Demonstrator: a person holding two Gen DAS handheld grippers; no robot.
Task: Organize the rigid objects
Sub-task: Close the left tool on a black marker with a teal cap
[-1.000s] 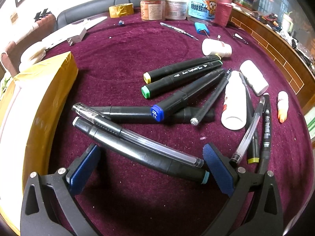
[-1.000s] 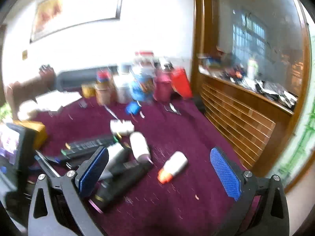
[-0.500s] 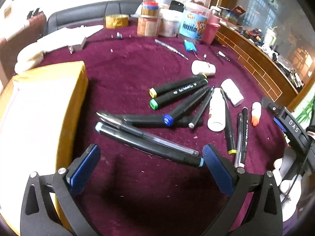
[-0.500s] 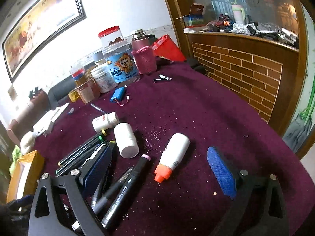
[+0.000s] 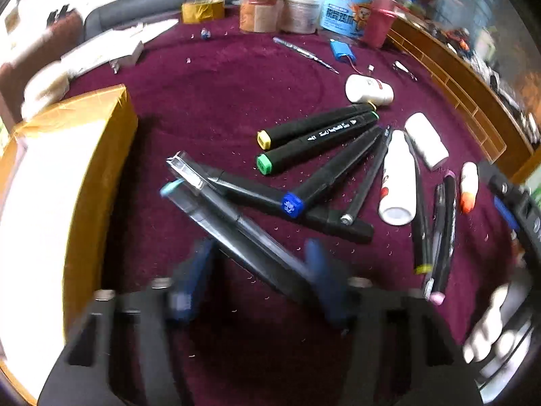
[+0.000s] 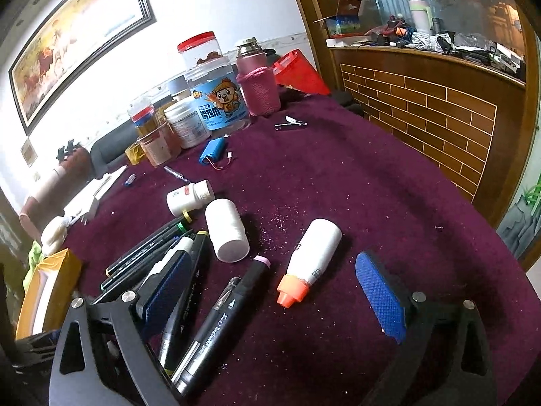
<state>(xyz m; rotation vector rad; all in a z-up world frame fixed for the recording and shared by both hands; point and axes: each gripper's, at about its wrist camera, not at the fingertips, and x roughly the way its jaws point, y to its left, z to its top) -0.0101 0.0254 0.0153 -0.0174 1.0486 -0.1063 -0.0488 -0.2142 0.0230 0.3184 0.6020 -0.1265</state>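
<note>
Two hand-held grippers are working over the maroon tabletop (image 6: pixel 355 182). Nearest the left wrist camera, the left hand-held gripper (image 5: pixel 257 280) is showing blurred, its blue pads standing apart on either side of a teal-capped marker (image 5: pixel 233 226) and a clear-barrelled pen (image 5: pixel 216 199) lying crossed against it; I cannot tell whether a pad is touching them. Nearest the right wrist camera, the right hand-held gripper (image 6: pixel 274 297) is sitting wide apart, gripping nothing, with a pink-capped marker (image 6: pixel 223 321) and an orange-nozzled white bottle (image 6: pixel 311 260) lying between its pads. Just beyond the left one, a blue-capped marker (image 5: pixel 331 172) is resting across a long black marker (image 5: pixel 280 203), with a green-capped marker (image 5: pixel 314 145) and a yellow-capped marker (image 5: pixel 311 125) lying side by side behind. A yellow box (image 5: pixel 67 176) is sitting to the left. Farther out, a white pill bottle (image 6: pixel 226 230) and a smaller labelled one (image 6: pixel 189 198) are lying on their sides. Along the far edge, a blue battery pack (image 6: pixel 211 150), a cartoon-labelled jar (image 6: pixel 216 91) and a pink-sleeved flask (image 6: pixel 258 79) are standing close together.
</note>
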